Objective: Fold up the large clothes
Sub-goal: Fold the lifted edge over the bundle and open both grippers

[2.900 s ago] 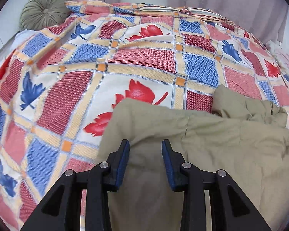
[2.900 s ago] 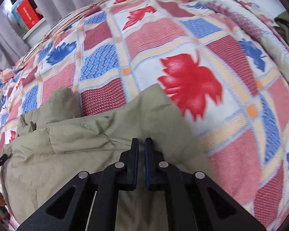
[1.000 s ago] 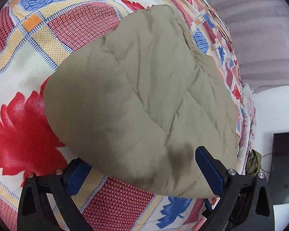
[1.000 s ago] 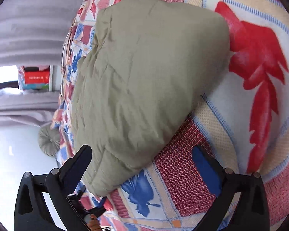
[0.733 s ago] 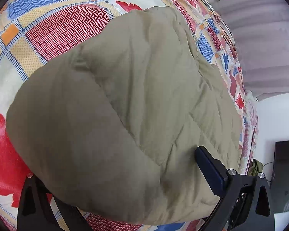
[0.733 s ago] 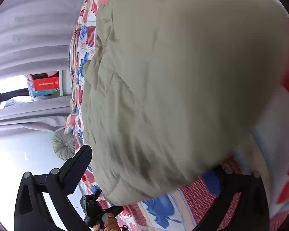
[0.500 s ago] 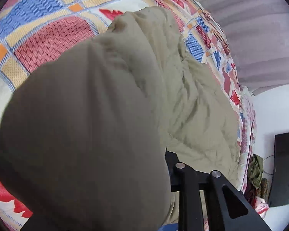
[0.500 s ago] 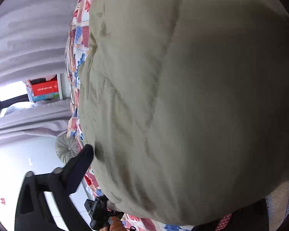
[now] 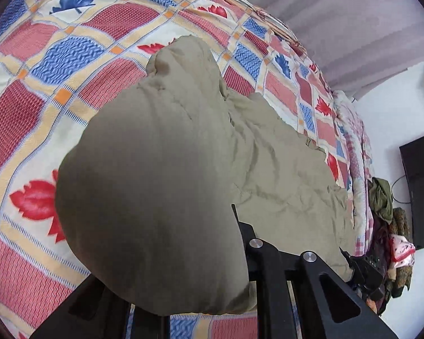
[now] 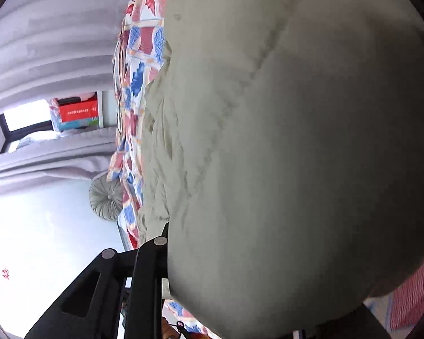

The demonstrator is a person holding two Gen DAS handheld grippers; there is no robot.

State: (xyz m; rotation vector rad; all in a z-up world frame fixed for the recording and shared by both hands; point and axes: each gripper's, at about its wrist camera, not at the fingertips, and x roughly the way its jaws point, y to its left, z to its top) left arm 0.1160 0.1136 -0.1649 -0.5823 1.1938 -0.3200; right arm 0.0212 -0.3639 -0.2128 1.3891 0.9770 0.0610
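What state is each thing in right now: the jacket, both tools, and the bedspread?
Padded khaki jacket: bunched, one end lifted off the bed, the rest lying crumpled.
Left tool: jaws closing, jacket fabric between them, fingertips hidden by it.
Right tool: jaws closing, jacket fabric between them, fingertips hidden.
Patterned bedspread: spread flat under the jacket.
Round cushion: at the bed's far end.

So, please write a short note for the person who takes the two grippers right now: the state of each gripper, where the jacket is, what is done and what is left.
Left gripper: jaws closing, padded khaki jacket bunched between them; its pads are hidden.
Right gripper: jaws closing on another part of the jacket, which fills its view.
Jacket: gripped parts raised, the rest lies on the patterned bedspread.
Done: both ends taken.
Left: probably bring the raised parts over, lay flat, release.
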